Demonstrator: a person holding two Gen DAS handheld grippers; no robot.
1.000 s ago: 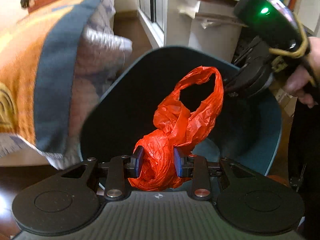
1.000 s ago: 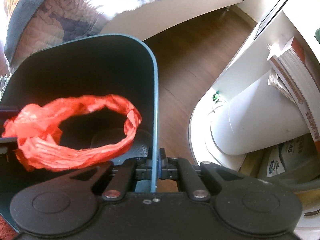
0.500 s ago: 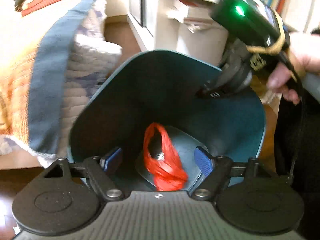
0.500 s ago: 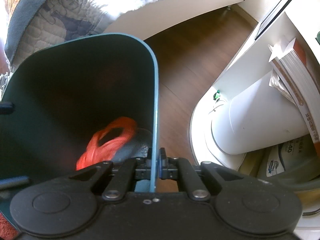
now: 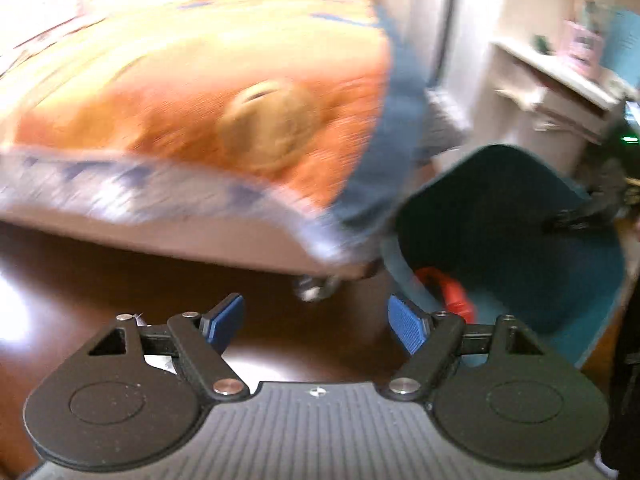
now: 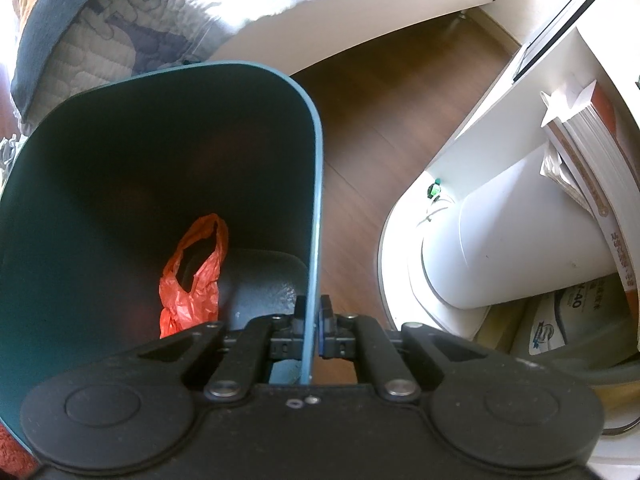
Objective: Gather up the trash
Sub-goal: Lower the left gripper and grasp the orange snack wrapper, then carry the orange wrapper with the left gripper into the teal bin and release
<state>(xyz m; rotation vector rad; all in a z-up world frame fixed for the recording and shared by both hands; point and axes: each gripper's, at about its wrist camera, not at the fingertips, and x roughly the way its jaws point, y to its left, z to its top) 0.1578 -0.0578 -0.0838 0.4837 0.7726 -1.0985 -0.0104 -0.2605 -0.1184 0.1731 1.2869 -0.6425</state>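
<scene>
A red plastic bag (image 6: 194, 276) lies crumpled at the bottom of the teal trash bin (image 6: 120, 152). My right gripper (image 6: 313, 314) is shut on the bin's right rim. In the left wrist view the bin (image 5: 560, 280) is at the right with the red bag (image 5: 450, 292) inside. My left gripper (image 5: 316, 322) is open and empty, over dark wood floor to the left of the bin. The left wrist view is blurred by motion.
A bed with an orange and blue quilt (image 5: 200, 100) stands just behind the bin. A small shiny scrap (image 5: 316, 286) lies on the floor under the bed edge. White shelving with books (image 6: 580, 152) and a white cylinder (image 6: 500, 248) are at the right.
My left gripper opened and dropped the red bag into the bin, then swung left away from the bin. My right gripper kept its hold on the rim.
</scene>
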